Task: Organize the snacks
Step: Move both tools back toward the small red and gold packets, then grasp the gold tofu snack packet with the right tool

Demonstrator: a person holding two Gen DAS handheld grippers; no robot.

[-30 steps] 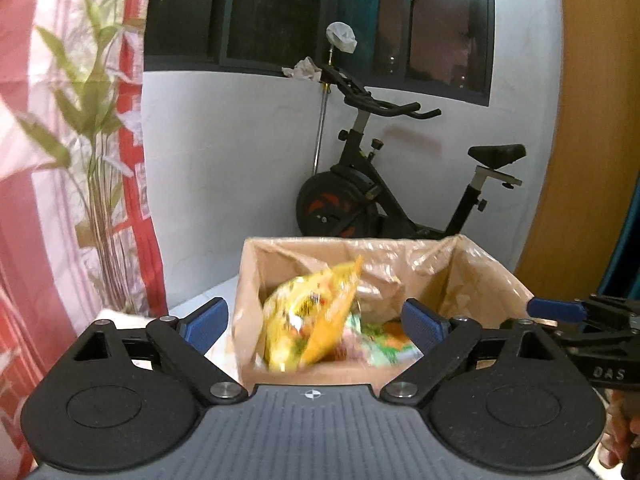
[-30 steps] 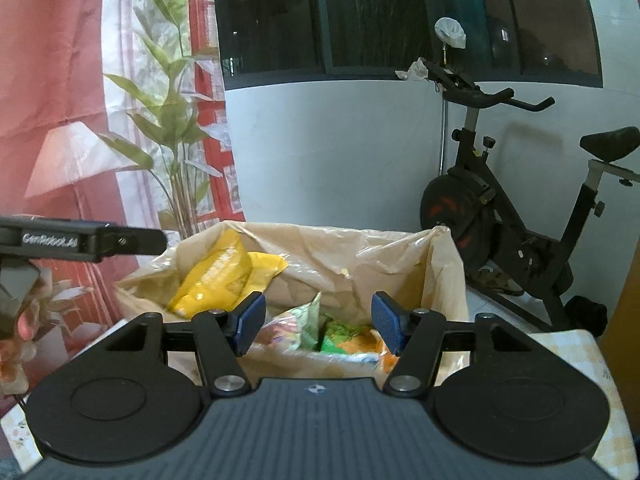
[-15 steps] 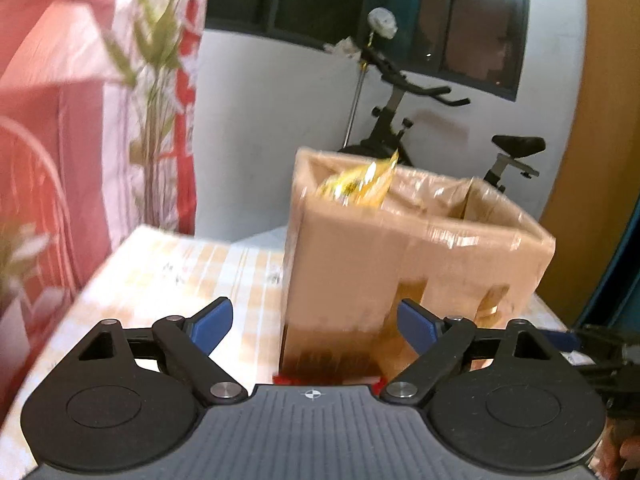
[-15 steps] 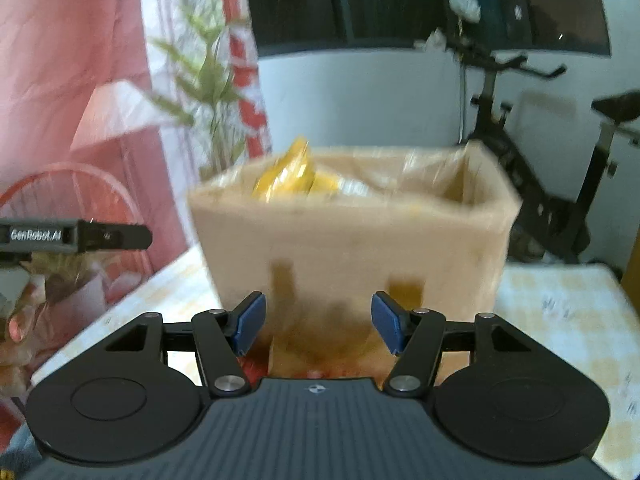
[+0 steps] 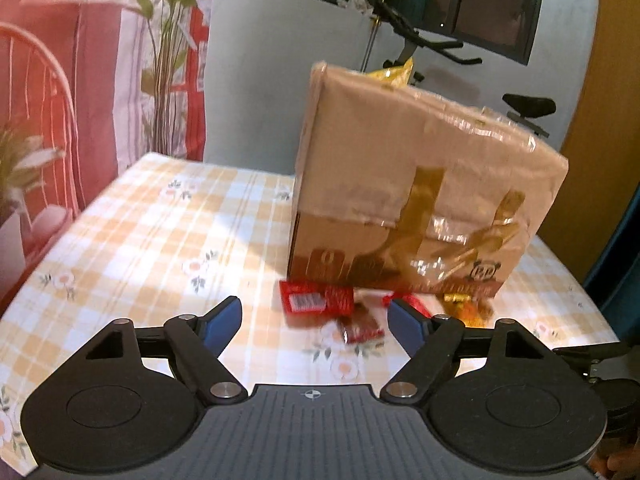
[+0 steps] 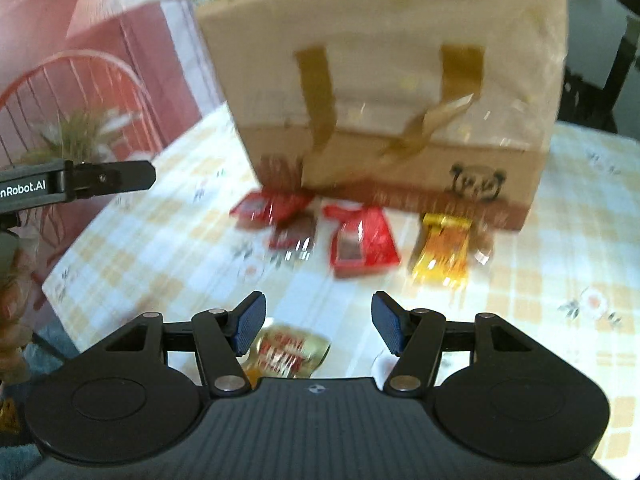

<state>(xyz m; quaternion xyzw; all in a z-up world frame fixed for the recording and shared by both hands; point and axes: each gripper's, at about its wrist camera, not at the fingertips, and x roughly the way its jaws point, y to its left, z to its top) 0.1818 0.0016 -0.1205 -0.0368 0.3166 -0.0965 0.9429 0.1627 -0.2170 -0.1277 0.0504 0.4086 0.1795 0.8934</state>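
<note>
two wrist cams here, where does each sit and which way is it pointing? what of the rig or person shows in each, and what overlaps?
Left wrist: on the left gripper, angled down at the cardboard box and the red packets in front of it; own fingers closing on nothing, right gripper at the right edge.
Right wrist: on the right gripper, angled down at the box face; own fingers open and empty, left gripper and a hand at the left edge.
Shared: box, checked tablecloth, red snack packet, yellow snack packet.

Red and yellow snack packets (image 6: 362, 242) lie flat — before cardboard box (image 6: 400, 80).
</note>
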